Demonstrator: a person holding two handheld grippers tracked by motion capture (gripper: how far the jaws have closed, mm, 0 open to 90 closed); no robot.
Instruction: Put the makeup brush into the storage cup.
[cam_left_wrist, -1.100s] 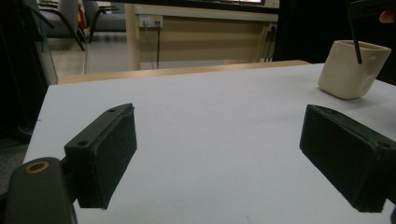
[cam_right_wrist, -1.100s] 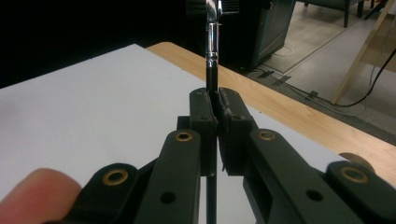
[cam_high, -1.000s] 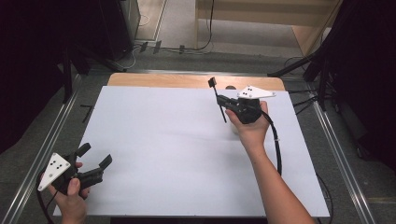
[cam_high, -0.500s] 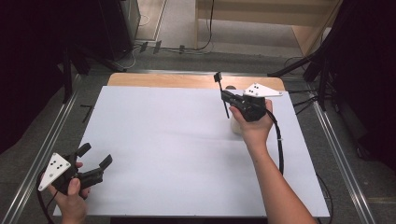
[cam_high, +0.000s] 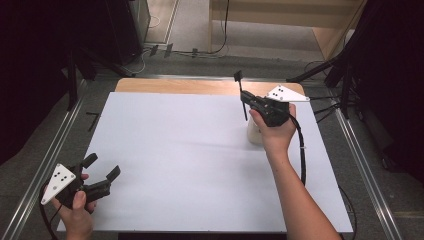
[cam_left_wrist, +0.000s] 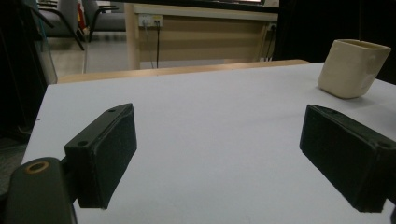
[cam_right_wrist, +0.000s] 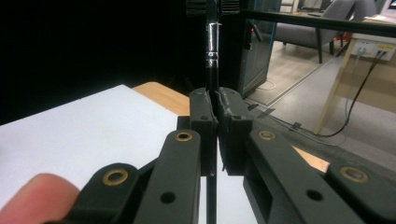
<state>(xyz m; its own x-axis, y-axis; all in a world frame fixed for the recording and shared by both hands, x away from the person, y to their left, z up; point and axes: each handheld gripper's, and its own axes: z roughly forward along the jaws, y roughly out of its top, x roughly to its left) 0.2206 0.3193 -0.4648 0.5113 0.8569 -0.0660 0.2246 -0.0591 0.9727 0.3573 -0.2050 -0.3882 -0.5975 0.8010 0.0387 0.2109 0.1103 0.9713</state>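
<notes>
Right gripper (cam_high: 243, 95) is pinched on a thin black brush (cam_high: 241, 95), gripped along its stem and held upright above the far right part of the worktop (cam_high: 165, 150). A cream cup (cam_high: 253, 135) stands on the worktop directly below that hand, partly hidden by it. Left gripper (cam_high: 102, 172) rests at the near left corner with its jaws spread wide and nothing between them.

Risk, as judged: the stem is slender and held by a narrow strip of the pads, so a sideways knock against the cup rim could make it swivel or slip. A lowering stroke off centre could also tip the cup, which looks light and stands free.

The right gripper view shows the pads (cam_right_wrist: 201, 121) closed on the stem and a metal collar (cam_right_wrist: 213, 44) higher up, detail too small to read from above. The left gripper view shows the cup's full side (cam_left_wrist: 352, 67) and open rim, unblocked by the hand.
</notes>
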